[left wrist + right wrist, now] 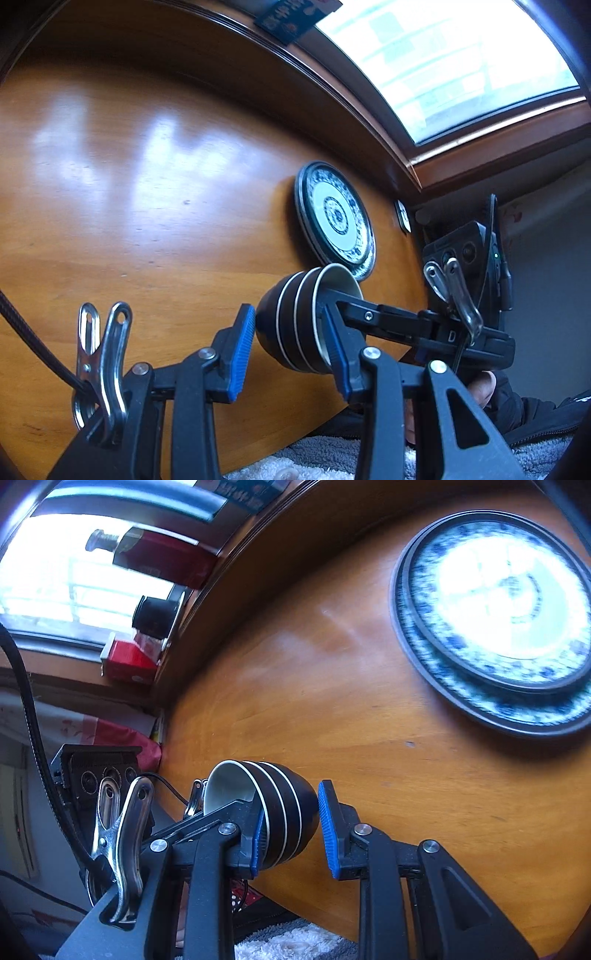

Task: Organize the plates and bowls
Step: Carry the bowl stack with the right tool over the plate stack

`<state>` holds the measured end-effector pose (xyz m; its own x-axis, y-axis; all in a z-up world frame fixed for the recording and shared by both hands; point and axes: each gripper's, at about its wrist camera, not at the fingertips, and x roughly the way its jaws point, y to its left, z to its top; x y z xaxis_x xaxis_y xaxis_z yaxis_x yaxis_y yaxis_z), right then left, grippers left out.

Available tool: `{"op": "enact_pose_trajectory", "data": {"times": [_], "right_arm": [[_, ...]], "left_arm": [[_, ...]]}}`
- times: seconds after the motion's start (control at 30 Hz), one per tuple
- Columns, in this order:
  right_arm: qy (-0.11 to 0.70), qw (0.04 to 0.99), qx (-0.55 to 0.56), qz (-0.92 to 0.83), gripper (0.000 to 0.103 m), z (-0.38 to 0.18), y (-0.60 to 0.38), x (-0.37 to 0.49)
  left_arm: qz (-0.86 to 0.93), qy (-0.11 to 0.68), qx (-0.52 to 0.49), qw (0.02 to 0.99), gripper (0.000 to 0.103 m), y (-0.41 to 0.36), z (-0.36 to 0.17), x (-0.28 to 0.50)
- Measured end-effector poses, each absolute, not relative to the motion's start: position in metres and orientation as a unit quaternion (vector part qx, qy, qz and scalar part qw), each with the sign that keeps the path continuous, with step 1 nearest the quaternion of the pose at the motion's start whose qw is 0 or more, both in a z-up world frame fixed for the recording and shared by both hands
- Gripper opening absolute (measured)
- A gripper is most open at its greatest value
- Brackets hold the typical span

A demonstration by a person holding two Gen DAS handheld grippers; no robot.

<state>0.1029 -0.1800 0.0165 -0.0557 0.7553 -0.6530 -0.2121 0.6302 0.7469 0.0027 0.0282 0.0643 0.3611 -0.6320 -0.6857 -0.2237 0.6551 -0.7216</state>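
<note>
Stack of three black, white-rimmed ceramic bowls (pixel 295 325) tipped sideways over the edge of the round brown wooden table (pixel 147 221), near the stacked blue-patterned plates (pixel 334 218). Right gripper (pixel 291 827) narrow, clamped on the stack (one finger in the mouth). Left gripper (pixel 290 343) part-closed around it, actual grip unclear.

Right gripper (pixel 291 834) clamps the wall of the black bowl stack (pixel 291 797), one finger inside its mouth, the other outside. Left gripper (pixel 290 350) hangs just beside the black bowl stack, jaws partly apart, gripping nothing
</note>
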Motion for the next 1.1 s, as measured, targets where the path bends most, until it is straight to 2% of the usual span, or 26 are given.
{"op": "enact_pose_trajectory", "data": {"times": [0.57,1.1], "right_arm": [[0.564,0.725,0.331,0.217,0.027,0.025,-0.324,0.084],[0.546,0.732,0.362,0.187,0.026,0.029,-0.346,0.060]], "left_arm": [[-0.325,0.580,-0.296,0.686,0.039,-0.080,0.066,0.064],[-0.357,0.581,-0.257,0.685,0.039,-0.108,0.080,0.056]]}}
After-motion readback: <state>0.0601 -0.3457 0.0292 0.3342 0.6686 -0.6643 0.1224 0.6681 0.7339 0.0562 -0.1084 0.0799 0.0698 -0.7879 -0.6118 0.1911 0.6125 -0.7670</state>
